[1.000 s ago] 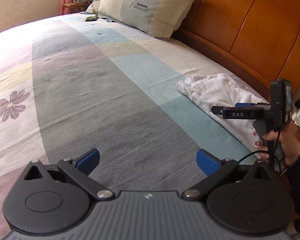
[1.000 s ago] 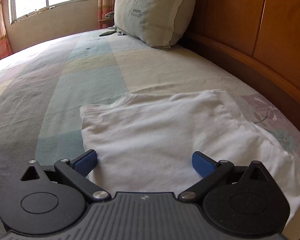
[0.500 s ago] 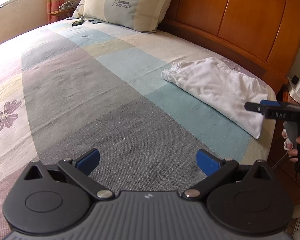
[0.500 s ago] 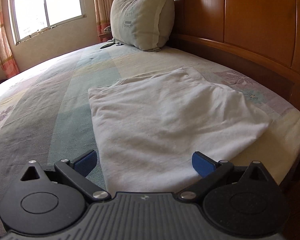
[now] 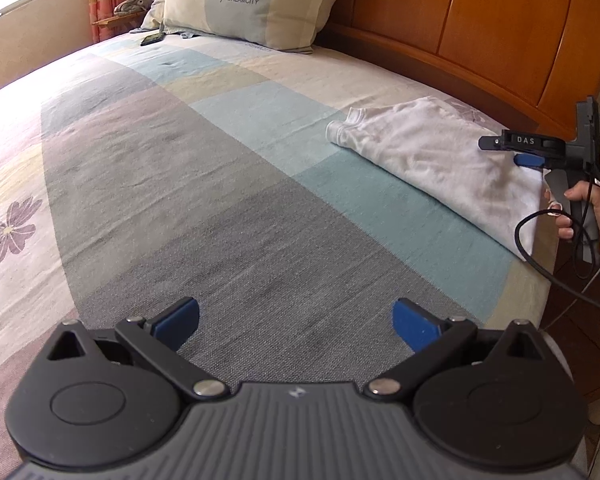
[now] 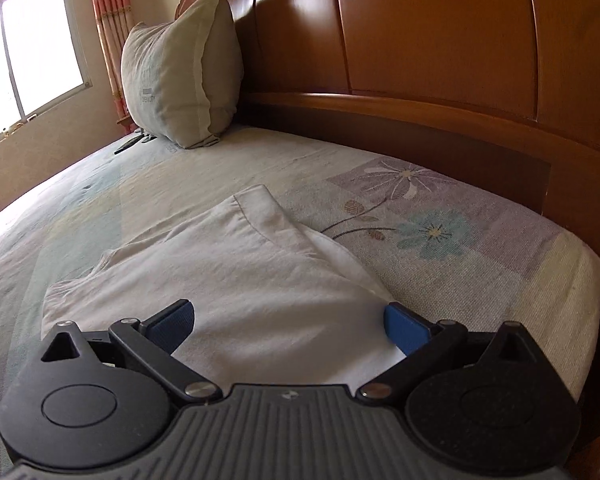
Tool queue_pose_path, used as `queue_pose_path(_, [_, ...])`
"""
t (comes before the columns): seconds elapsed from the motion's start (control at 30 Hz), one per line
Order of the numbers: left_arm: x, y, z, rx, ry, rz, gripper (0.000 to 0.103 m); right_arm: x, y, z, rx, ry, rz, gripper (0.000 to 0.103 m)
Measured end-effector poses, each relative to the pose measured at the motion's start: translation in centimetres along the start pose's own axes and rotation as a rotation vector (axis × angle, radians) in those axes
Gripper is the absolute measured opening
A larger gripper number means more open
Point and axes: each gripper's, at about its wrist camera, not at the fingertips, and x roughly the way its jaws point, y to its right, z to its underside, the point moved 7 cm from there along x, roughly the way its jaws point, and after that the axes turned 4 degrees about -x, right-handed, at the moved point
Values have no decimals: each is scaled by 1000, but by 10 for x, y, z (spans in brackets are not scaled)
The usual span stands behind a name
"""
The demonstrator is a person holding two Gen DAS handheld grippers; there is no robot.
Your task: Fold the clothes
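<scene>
Left claw [image 5: 296, 322] hovering over grey patch of bedspread [image 5: 188, 184], fingers spread wide, gripping nothing. Folded white garment [image 5: 432, 152] lying ahead and to right of it, near bed's corner, below wooden headboard [image 5: 460, 20]. Pillow [image 5: 252, 0] leaning against headboard far ahead. Right claw [image 6: 288, 320] hanging directly over garment's near end [image 6: 240, 276], fingers likewise gaping wide, clasping nothing; person's hand [image 5: 592, 212] gripping its handle.
</scene>
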Motion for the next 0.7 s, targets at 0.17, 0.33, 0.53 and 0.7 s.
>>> queue_pose_path(0.17, [-7,5,1,11,10,10,102,-21,-15,-5,-38,1,-12,103])
queue_pose_path(0.33, [-10,10,3,23,9,11,102,-28,-37,-17,-78,39,-63,103])
queue_pose_path(0.53, [-8,8,5,33,-6,-7,102,11,-36,-16,-103,-5,-26,103])
queue_pose_path(0.7, [-5,6,5,28,-5,-8,102,28,-33,-17,-132,-37,-11,103])
